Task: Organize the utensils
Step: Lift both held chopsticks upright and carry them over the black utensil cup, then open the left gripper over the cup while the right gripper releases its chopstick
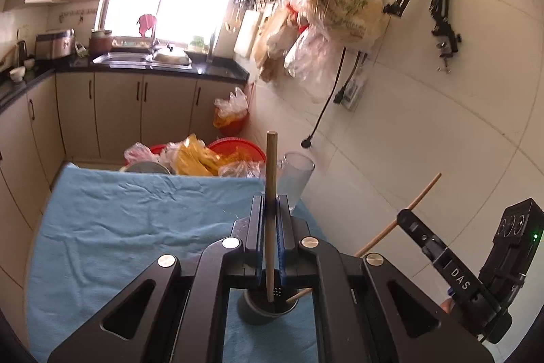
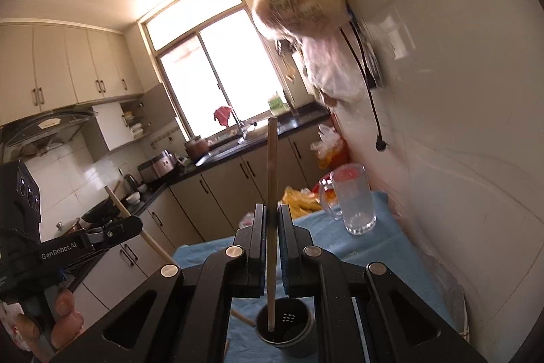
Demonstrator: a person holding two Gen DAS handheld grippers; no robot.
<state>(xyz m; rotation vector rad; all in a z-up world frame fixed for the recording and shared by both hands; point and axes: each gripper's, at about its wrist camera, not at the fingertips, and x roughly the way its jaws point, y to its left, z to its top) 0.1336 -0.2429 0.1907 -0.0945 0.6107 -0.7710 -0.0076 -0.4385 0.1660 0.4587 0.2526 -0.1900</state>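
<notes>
My left gripper [image 1: 271, 210] is shut on a wooden chopstick [image 1: 271, 165] held upright, its lower tip inside a dark cylindrical utensil holder [image 1: 268, 307] on the blue cloth. My right gripper [image 2: 271, 220] is shut on a second wooden chopstick [image 2: 272, 165], also upright with its tip in the same holder [image 2: 285, 329]. The right gripper with its chopstick also shows at the right of the left wrist view [image 1: 404, 213], and the left one at the left of the right wrist view [image 2: 136, 223]. Both grippers hover just above the holder.
A clear glass mug [image 2: 353, 199] stands on the blue cloth [image 1: 119, 220] at the far right, near the tiled wall [image 1: 425, 125]. Red basins with plastic bags [image 1: 204, 155] sit beyond the table. Bags hang from wall hooks [image 1: 340, 5]. Kitchen counter and sink [image 1: 142, 58] lie beyond.
</notes>
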